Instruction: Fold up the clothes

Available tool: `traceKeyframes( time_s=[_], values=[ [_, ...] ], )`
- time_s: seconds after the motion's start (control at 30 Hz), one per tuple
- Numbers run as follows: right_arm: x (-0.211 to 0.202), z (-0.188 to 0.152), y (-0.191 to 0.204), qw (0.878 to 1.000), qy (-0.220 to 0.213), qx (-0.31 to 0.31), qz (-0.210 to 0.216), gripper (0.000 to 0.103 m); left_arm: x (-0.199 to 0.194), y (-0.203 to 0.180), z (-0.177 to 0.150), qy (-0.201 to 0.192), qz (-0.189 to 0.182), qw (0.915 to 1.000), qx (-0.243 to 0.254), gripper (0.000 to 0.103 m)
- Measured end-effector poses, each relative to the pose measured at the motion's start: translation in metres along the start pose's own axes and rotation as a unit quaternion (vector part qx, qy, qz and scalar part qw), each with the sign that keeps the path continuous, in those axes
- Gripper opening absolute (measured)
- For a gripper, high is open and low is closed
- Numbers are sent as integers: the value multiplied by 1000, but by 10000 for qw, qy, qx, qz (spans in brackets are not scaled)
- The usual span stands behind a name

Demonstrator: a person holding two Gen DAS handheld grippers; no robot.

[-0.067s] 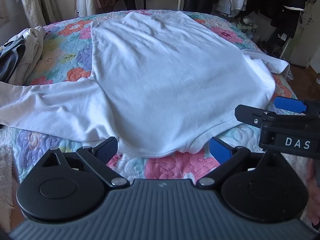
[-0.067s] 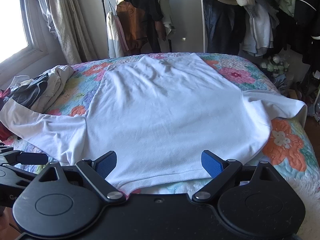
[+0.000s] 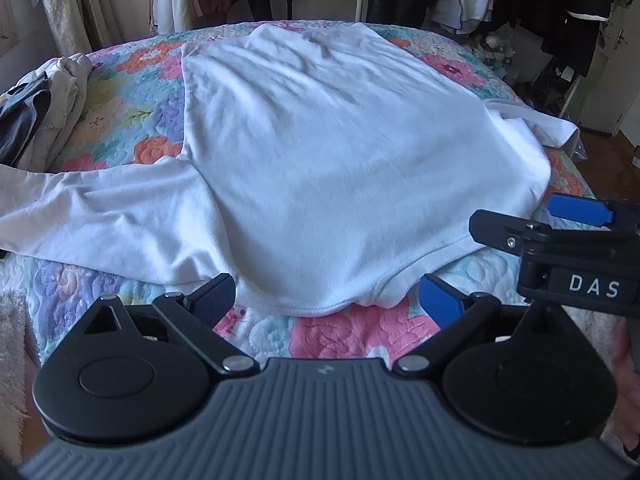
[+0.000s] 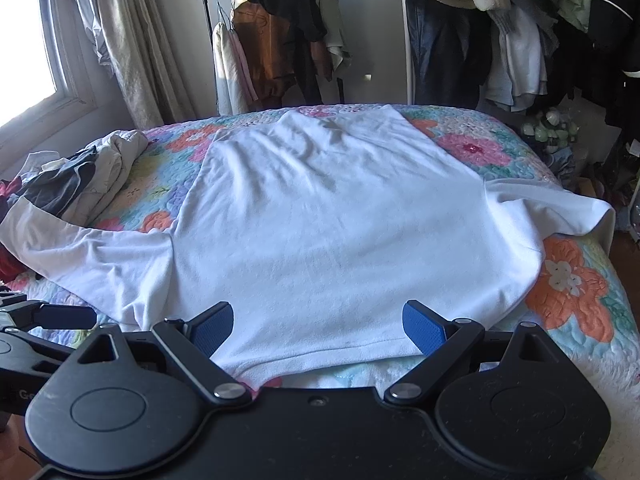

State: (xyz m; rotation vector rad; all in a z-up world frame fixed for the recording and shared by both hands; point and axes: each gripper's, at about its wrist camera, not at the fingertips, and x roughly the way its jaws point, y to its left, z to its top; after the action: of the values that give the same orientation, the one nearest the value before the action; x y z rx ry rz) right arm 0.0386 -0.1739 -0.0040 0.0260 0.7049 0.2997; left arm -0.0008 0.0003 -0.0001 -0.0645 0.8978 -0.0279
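Note:
A white long-sleeved shirt (image 3: 340,160) (image 4: 332,232) lies spread flat on the flowered quilt (image 3: 360,332), its near edge towards me and one sleeve (image 3: 92,208) stretched to the left. The other sleeve (image 4: 548,208) drapes over the bed's right side. My left gripper (image 3: 328,300) hovers open just short of the shirt's near edge, nothing between its blue pads. My right gripper (image 4: 320,326) stands open over the same edge, and it also shows from the side in the left wrist view as the right gripper (image 3: 560,216). Neither touches the cloth that I can see.
A heap of crumpled clothes (image 4: 76,176) lies on the quilt at the far left. Clothes racks (image 4: 280,40) full of hanging garments stand behind the bed and to the right. A window with curtains (image 4: 120,40) is at the left. A fluffy rug (image 3: 12,360) lies below the bed.

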Motion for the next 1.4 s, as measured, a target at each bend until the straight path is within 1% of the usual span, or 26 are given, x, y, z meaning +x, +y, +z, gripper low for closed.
traceKeyframes(
  time_s=[0.2, 0.27, 0.33, 0.53, 0.63, 0.77, 1.23, 1.4],
  values=[
    [-3, -3, 3, 10000, -2, -42, -80, 94, 2, -1, 1, 57, -34, 10000, -34, 100],
    [1, 0, -2, 9999, 123, 64, 2, 94, 2, 0, 2, 79, -53, 9999, -38, 100],
    [2, 2, -5, 9999, 112, 115, 39, 94, 3, 1, 5, 98, -68, 9999, -47, 100],
    [-9, 1, -4, 9994, -261, 172, -132, 94, 6, 2, 9, 105, -41, 9999, -74, 100],
    [-10, 3, -2, 9993, -258, 180, -197, 94, 5, 3, 9, 118, -11, 9999, -66, 100],
    [-9, 5, 0, 9995, -211, 182, -178, 94, 2, 4, 10, 97, 59, 9999, -11, 100],
    [-7, 7, 3, 9991, 5, 430, -67, 94, -3, 9, 12, 69, 53, 10000, 37, 100],
    [-6, 11, 7, 9993, 40, 360, -124, 94, -3, 12, 12, 43, 78, 10000, 4, 100]
  ],
)
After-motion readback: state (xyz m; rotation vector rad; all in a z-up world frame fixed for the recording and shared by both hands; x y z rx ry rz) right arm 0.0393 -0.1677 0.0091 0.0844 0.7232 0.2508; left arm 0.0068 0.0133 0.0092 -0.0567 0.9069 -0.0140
